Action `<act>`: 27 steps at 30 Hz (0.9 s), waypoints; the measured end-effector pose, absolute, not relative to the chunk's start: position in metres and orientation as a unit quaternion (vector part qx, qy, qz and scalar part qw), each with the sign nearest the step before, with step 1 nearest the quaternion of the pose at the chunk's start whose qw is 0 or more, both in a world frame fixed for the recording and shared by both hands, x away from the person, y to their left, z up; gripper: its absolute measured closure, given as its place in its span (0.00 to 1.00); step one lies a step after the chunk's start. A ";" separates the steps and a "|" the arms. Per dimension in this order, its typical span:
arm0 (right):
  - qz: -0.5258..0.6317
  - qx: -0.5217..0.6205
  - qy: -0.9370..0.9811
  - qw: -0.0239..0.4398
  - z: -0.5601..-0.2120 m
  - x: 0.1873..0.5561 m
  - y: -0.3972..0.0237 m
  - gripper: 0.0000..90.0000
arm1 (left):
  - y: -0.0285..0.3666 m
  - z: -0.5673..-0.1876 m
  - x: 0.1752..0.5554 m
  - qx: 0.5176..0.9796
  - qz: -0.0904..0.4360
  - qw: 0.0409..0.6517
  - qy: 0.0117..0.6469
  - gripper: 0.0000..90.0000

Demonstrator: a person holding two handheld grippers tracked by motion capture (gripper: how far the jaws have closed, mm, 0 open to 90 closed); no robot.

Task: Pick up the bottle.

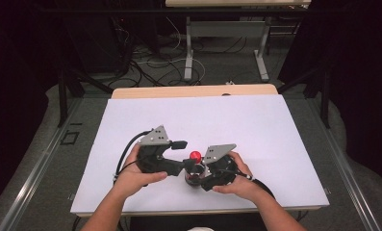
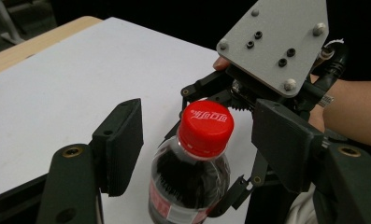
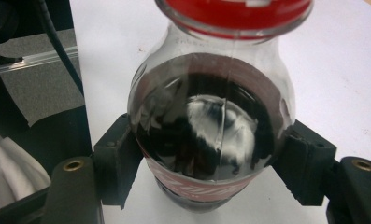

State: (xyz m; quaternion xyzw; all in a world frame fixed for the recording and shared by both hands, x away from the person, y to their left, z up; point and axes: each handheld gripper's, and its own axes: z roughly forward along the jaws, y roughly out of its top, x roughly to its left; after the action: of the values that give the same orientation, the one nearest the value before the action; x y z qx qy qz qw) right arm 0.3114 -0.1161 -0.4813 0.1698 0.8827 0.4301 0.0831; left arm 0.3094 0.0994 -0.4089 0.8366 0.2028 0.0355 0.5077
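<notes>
Cola bottle (image 3: 211, 135) is clamped by right gripper (image 3: 211, 163); left gripper (image 2: 192, 140), fingers half-open around red cap (image 2: 206, 126), should be squared before twisting.

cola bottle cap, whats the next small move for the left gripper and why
Probably close the left gripper onto the red cap: its fingers flank the cap without touching, while the right gripper already clamps the cola bottle upright on the table.

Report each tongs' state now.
Left tongs: open, either side of the bottle cap, not touching it.
Right tongs: shut on the bottle.
</notes>
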 end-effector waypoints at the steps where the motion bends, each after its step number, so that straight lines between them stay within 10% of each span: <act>1: 0.429 0.167 0.884 0.082 -0.481 0.311 -0.116 0.34 | 0.097 -0.409 0.310 0.839 0.030 0.506 0.197 0.40; 12: 0.438 0.162 0.882 0.067 -0.479 0.310 -0.117 0.34 | 0.083 -0.412 0.318 0.844 0.002 0.499 0.196 0.65; 27: 0.468 0.156 0.867 0.072 -0.478 0.307 -0.117 0.33 | 0.098 -0.408 0.316 0.833 0.001 0.510 0.212 0.68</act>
State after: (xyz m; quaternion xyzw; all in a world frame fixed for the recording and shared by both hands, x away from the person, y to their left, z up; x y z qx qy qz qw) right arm 0.3075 -0.1165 -0.4781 0.1564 0.8668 0.4680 0.0723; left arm 0.3157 0.0975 -0.4082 0.8335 0.2119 0.0005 0.5103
